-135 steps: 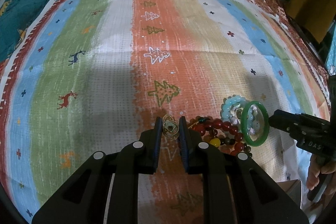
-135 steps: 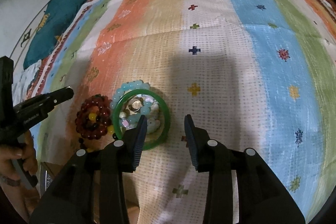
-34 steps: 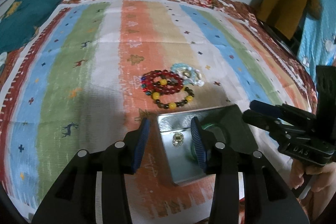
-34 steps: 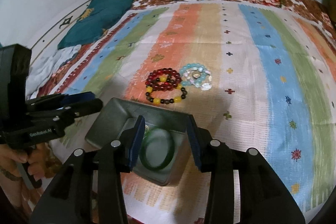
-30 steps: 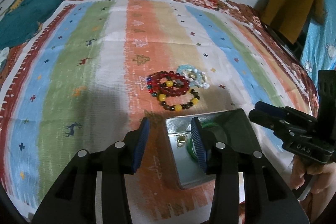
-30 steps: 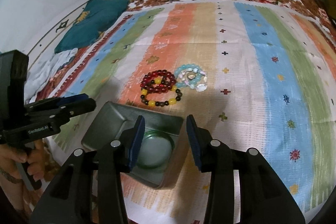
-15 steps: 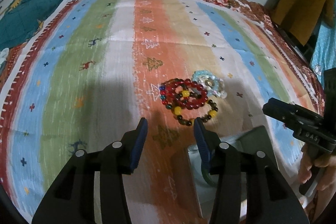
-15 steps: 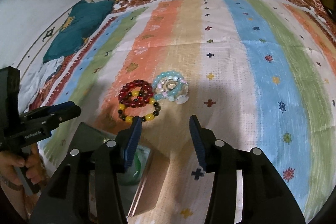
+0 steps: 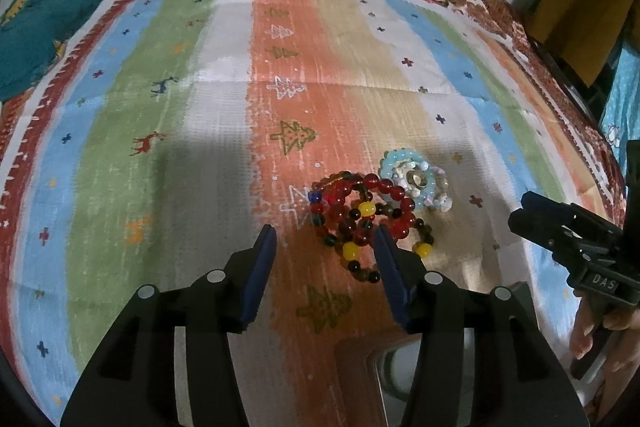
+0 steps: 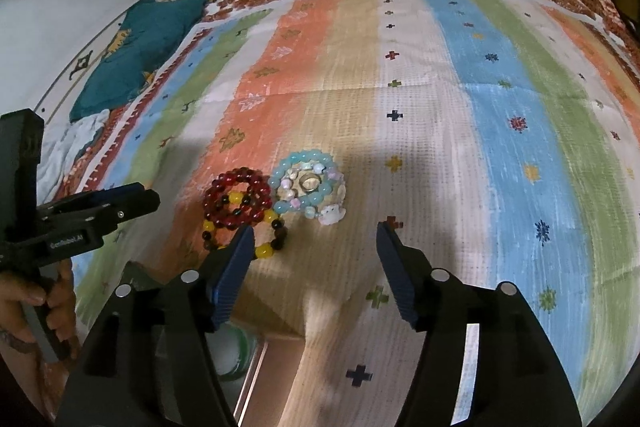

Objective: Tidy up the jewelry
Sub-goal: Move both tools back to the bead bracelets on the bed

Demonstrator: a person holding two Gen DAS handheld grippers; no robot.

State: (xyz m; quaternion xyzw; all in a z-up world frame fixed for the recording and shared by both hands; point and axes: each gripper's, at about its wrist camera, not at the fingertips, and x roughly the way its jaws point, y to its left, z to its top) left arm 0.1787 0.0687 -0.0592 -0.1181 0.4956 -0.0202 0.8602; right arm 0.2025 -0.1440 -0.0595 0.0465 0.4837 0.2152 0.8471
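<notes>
- Step: fetching the next pieces; both grippers' jaws have just been opening, nothing between them.
- Left gripper [image 9: 325, 247] released, beside the red bead bracelets [image 9: 362, 215].
- Right gripper [image 10: 314, 247] released, nearing the pale blue bracelet [image 10: 308, 187] on the striped cloth [image 10: 500, 147].
- Next: descend, straddle beads, close.

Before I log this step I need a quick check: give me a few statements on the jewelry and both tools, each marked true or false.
1. The red bracelet lies on the cloth. True.
2. The right tool grips the blue bracelet. False: its jaws have just been opening, nothing is between them, and the bracelet lies beyond.
3. A ring sits inside the blue bracelet. True.
4. The left tool is shut on a bead. False: open and empty, jaws just opening.
5. The green bangle lies beside the red bracelet. False: it is in the tray.
</notes>
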